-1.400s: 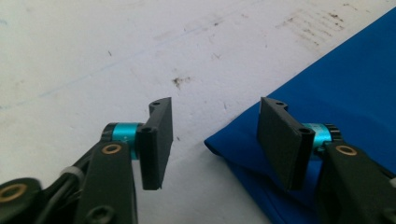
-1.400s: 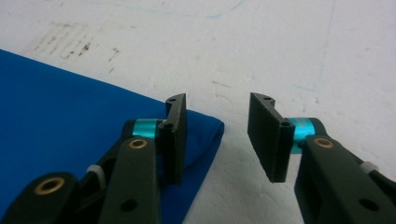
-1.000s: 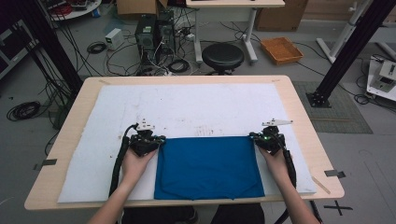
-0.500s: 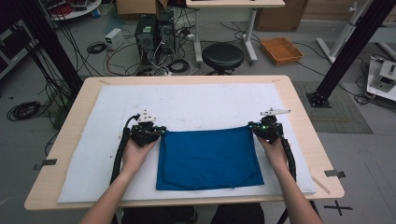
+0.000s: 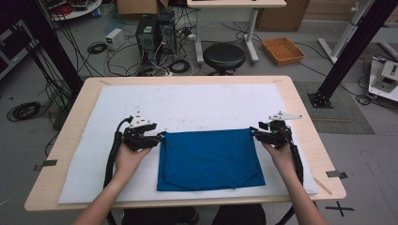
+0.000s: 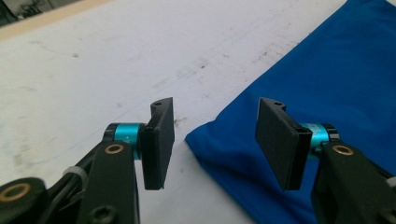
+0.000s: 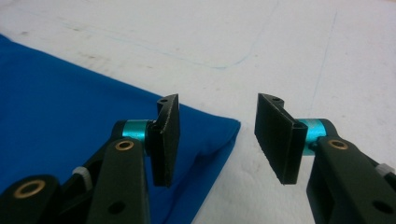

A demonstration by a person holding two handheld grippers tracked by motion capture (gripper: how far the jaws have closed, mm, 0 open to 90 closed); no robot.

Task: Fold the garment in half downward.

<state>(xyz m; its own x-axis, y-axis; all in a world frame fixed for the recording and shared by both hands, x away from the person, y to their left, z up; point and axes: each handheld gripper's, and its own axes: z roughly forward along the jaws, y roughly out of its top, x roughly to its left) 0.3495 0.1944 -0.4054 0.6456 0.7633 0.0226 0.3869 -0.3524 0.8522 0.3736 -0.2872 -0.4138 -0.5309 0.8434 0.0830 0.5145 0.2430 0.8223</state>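
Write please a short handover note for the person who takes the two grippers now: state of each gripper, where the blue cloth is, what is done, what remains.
Left gripper: open, jaws astride the far-left corner of the blue cloth, nothing clamped.
Right gripper: open, at the far-right corner, nothing clamped.
Cloth: lies flat on the white mat, near the table's front edge, apparently folded once.
Done: cloth laid down, both corners free.
Left: probably the next fold or smoothing; grip afresh first.
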